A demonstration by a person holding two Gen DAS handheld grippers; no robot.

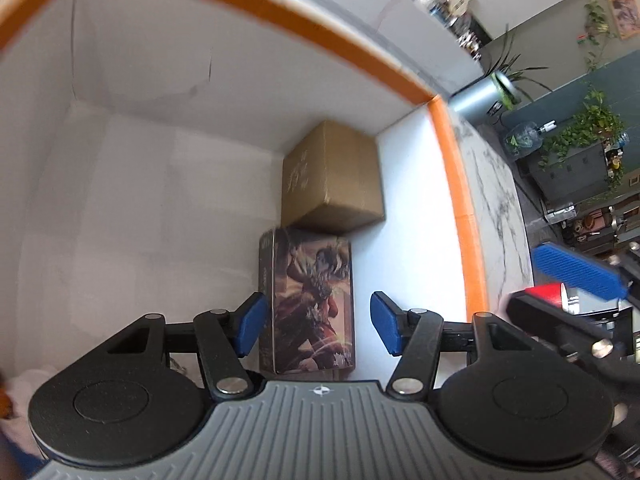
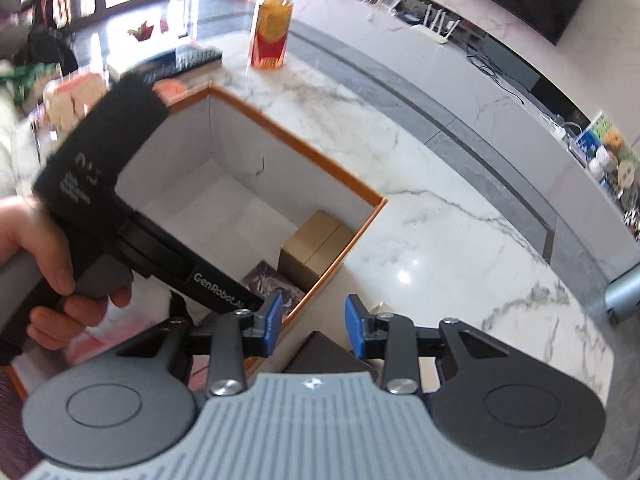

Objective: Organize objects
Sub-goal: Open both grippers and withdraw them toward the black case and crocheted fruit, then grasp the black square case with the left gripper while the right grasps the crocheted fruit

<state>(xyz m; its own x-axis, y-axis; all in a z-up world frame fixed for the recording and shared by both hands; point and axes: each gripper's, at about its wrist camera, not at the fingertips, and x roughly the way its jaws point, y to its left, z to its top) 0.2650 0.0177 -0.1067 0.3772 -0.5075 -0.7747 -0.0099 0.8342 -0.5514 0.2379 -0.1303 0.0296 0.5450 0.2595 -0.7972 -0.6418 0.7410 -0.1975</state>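
In the left wrist view the left gripper [image 1: 316, 326] hangs inside the white bin [image 1: 120, 160] with the orange rim, its jaws released and standing either side of the picture tin [image 1: 312, 304] without pressing on it; the near pad sits just beside the tin's edge. The tin lies on the bin floor, close against the brown carton [image 1: 332, 176] in the far corner. The step in hand appears to be the placing of the tin; the next move calls for lifting this gripper straight up clear of the rim. A blue pad of the right gripper [image 1: 580, 276] shows outside the bin at the right edge. In the right wrist view the right gripper [image 2: 314, 324] hovers over the bin's near rim, jaws parted and gripping nothing, with a dark box [image 2: 332, 356] on the tabletop just below them, probably the next item to go in. A hand [image 2: 44, 264] holds the left tool. The marble tabletop [image 2: 440, 240] also bears a bottle [image 2: 272, 32] and a remote [image 2: 196, 56], well apart from the bin; a long counter with a router runs behind.
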